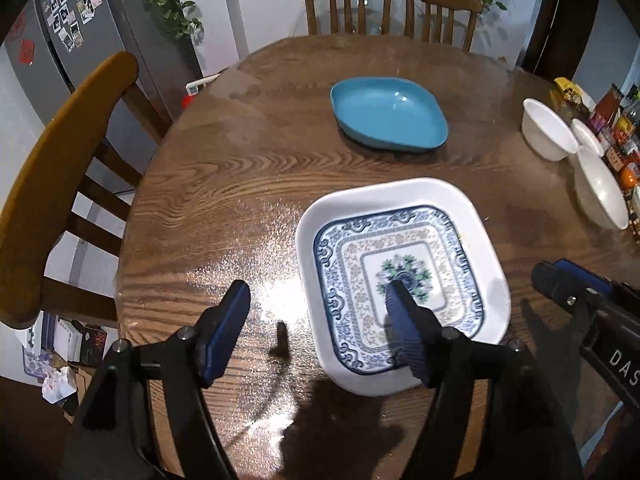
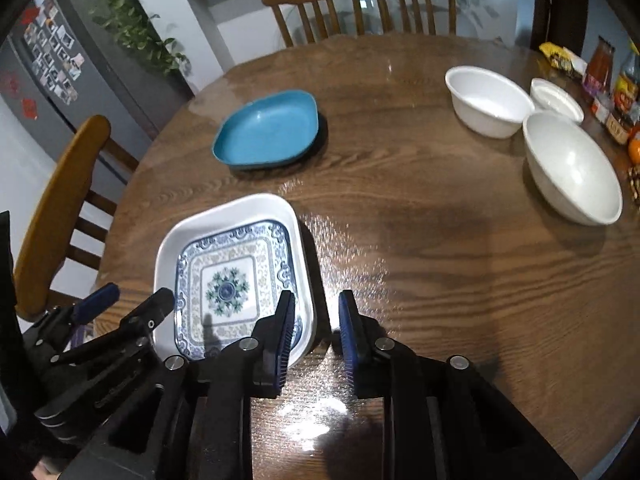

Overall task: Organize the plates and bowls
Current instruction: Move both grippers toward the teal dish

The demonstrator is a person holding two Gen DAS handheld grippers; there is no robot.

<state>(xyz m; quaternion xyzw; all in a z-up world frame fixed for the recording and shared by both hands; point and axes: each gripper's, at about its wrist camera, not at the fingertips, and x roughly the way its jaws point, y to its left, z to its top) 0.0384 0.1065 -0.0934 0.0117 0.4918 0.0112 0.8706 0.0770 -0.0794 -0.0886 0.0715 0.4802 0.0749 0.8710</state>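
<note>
Both grippers hover low over the wooden table point(image 1: 224, 184), left gripper point(image 1: 320, 308) spread wide across the patterned square plate's point(image 1: 404, 280) left rim, right gripper point(image 2: 316, 320) parted at its right edge, gripping nothing.

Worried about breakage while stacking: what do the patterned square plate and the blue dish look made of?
Patterned square plate: glazed ceramic or melamine; glossy white rim, printed blue border. Blue dish: matte finish with soft highlights, possibly plastic or matte-glazed ceramic. Neither can be told for sure by look.

Glossy grained wood table point(image 2: 420, 248), glazed patterned plate point(image 2: 240, 216), matt blue dish point(image 2: 268, 132)
</note>
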